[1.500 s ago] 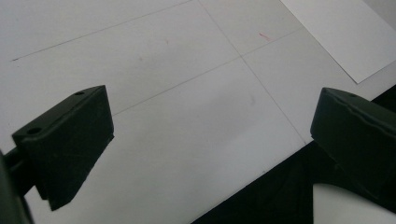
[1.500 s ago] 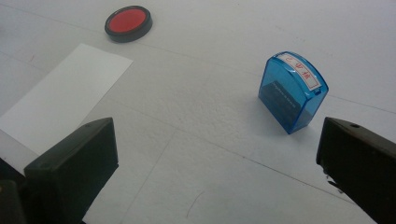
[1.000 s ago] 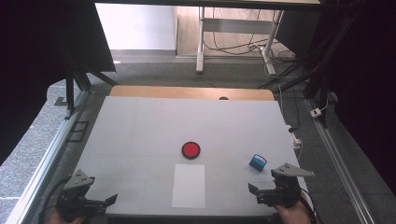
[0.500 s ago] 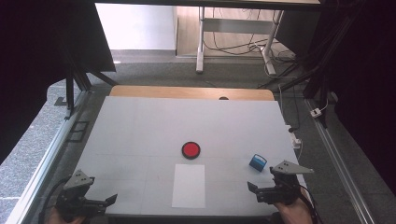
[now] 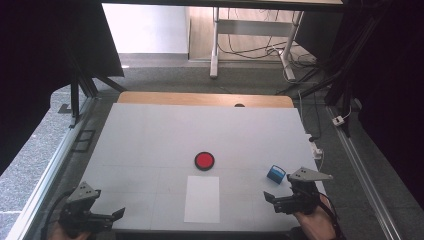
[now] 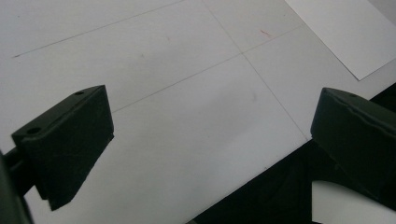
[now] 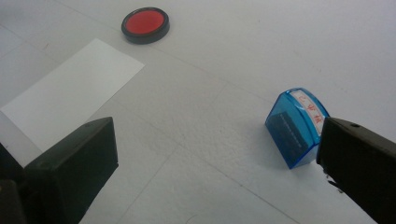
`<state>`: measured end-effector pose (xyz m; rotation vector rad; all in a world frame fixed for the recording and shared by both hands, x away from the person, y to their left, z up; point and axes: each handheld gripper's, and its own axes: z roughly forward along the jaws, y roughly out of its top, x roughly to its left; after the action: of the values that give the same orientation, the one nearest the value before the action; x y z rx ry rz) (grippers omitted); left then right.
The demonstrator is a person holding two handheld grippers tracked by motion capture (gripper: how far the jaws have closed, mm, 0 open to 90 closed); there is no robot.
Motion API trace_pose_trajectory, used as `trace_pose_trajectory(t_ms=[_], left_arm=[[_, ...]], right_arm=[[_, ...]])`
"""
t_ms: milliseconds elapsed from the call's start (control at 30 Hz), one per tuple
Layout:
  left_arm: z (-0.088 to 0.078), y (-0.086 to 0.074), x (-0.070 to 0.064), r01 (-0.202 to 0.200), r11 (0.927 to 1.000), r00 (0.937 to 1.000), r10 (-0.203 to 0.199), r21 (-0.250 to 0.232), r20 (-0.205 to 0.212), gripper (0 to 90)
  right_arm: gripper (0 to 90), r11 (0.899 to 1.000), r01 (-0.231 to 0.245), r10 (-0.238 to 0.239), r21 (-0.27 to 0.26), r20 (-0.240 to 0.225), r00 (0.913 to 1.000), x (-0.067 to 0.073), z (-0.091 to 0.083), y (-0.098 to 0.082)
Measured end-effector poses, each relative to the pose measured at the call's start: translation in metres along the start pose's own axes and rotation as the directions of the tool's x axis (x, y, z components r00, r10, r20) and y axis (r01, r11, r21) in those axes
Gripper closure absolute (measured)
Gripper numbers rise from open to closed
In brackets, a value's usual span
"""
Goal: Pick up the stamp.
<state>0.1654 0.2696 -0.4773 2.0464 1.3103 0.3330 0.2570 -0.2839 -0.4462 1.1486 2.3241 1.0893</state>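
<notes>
- The desk (image 5: 150, 135) is the biggest thing here: a pale grey top with thin scored lines across it and a wooden strip along its far edge.
- A white sheet of paper (image 5: 202, 198) lies flat near the near edge, about midway along it, its long sides running from the near edge toward the far one.
- My right gripper (image 5: 278, 202) hovers at the near right corner, pointing in toward the middle of the desk, my hand behind it at the near edge.
- Its jaws stand wide apart with nothing between them, as the right gripper view shows.
- My left gripper (image 5: 107, 215) sits at the near left corner, low over the desk, aimed toward the paper.
- Its jaws are wide too, gripping nothing, with bare desk top between them in the left gripper view.
- A round red pad in a black rim (image 5: 204, 160) lies near the middle of the desk, just beyond the far end of the paper and apart from it.
- The small blue stamp (image 5: 275, 173) stands by the right edge, just beyond my right gripper and not touching it.
- In the right gripper view the stamp (image 7: 294, 127) sits tilted beside my right-hand jaw, with red writing on its pale face that I cannot read.
</notes>
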Motion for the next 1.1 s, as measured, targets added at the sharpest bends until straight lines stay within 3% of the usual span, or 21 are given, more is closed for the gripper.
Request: trace_pose_trajectory(t_ms=[233, 500, 833, 900, 1100], left_arm=[[0.000, 0.000, -0.001, -0.004, 1.0000, 1.0000, 0.004, 0.002, 0.002, 0.0], [0.000, 0.000, -0.002, -0.008, 1.0000, 1.0000, 0.008, 0.002, 0.002, 0.0], [0.000, 0.000, -0.001, -0.007, 1.0000, 1.0000, 0.006, 0.002, 0.006, 0.0], [0.000, 0.000, -0.001, -0.007, 1.0000, 0.9999, 0.007, 0.001, 0.009, 0.0], [0.000, 0.000, -0.001, -0.008, 1.0000, 0.9999, 0.008, -0.004, 0.009, 0.0]], right_arm=[[0.0, 1.000, 0.011, -0.011, 0.017, 0.008, 0.9999, -0.003, 0.003, 0.008], [0.0, 0.998, 0.044, -0.047, 0.052, 0.069, 0.9965, -0.005, 0.009, 0.013], [0.0, 0.998, 0.032, -0.035, 0.059, 0.059, 0.9977, -0.016, 0.015, 0.023], [0.0, 0.998, 0.011, -0.014, 0.064, 0.050, 0.9986, -0.021, 0.018, 0.026], [0.0, 0.995, 0.028, -0.032, 0.096, 0.044, 0.9985, -0.030, 0.029, 0.028]])
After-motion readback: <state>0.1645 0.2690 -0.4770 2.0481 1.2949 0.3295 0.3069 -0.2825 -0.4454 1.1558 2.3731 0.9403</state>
